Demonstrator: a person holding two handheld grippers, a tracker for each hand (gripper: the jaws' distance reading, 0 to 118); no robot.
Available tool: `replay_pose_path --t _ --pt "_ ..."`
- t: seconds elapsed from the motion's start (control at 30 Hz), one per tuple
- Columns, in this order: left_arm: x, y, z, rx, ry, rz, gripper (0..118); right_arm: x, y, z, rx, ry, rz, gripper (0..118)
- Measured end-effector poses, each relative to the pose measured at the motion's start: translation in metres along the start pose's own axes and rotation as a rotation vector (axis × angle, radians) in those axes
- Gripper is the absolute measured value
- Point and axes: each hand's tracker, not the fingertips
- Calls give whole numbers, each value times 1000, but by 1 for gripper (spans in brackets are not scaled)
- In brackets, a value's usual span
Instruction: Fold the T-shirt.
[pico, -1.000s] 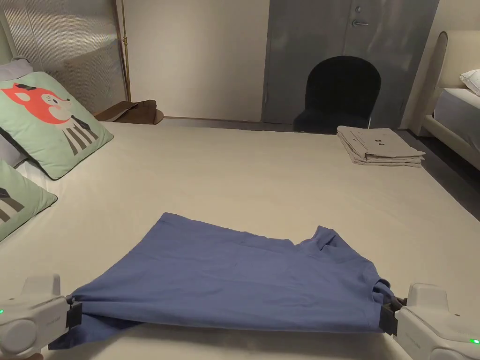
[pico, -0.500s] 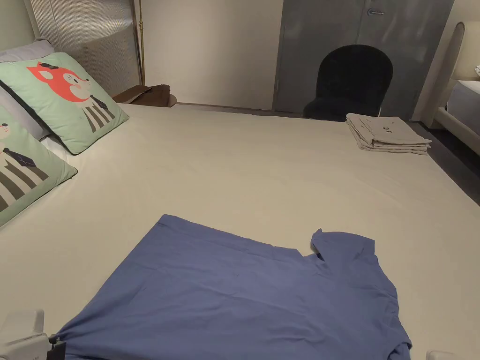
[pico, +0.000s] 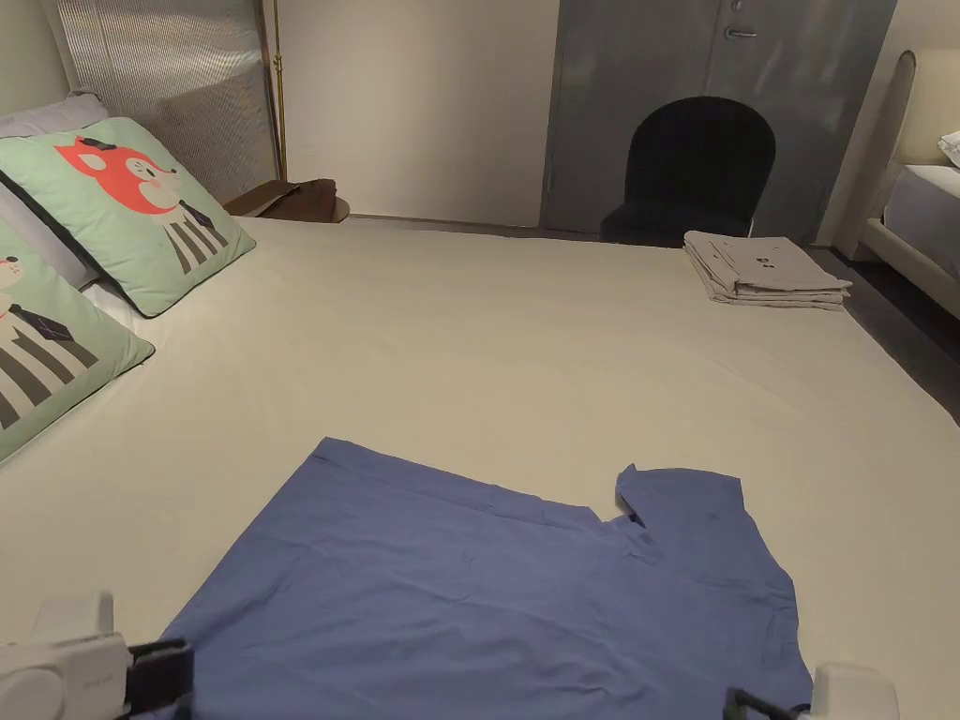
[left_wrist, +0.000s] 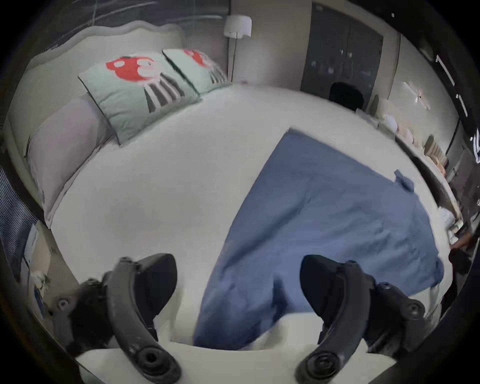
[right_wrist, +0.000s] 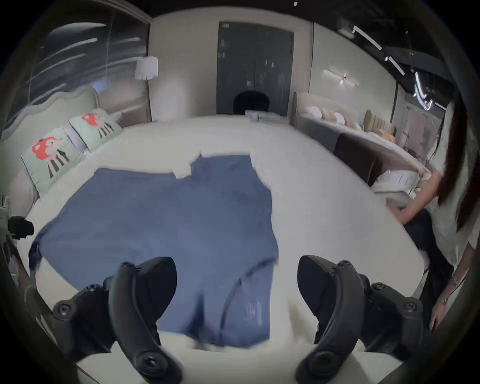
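Two tools sit at the near edge of the bed, the left tool by the hem corner and the right tool by the shoulder end, and in each gripper view the jaws stand wide apart with nothing between them. The blue T-shirt lies spread flat on the sheet, hem toward the green cushions, one sleeve pointing to the far side, and the near edge close to the mattress edge. No fold looks begun, so I judge the next step to be a fresh grasp on both near corners. The risks lie there: a jaw may pinch only the top layer, or catch the bedsheet along with the cloth, and the lift would then drag the shirt askew. Uneven pulls from the two sides could also wrinkle the body, and the near edge might slip off the bed.
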Motion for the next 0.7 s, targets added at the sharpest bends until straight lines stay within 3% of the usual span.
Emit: replay_pose_path --t 0.33,0.53,0.6,0.67,0.7 --pt "83 65 80 488 -211 -34 99 -39 94 53 395 -20 7 98" --pt "123 77 110 691 -241 -110 96 -53 117 72 547 -77 71 94" --pt "132 77 112 732 -254 -151 84 -55 118 75 578 -84 71 76" --pt "139 76 109 740 -258 -170 46 -55 119 76 595 -85 56 34" --pt "141 77 105 736 -258 -166 21 -54 120 75 598 -87 49 15"
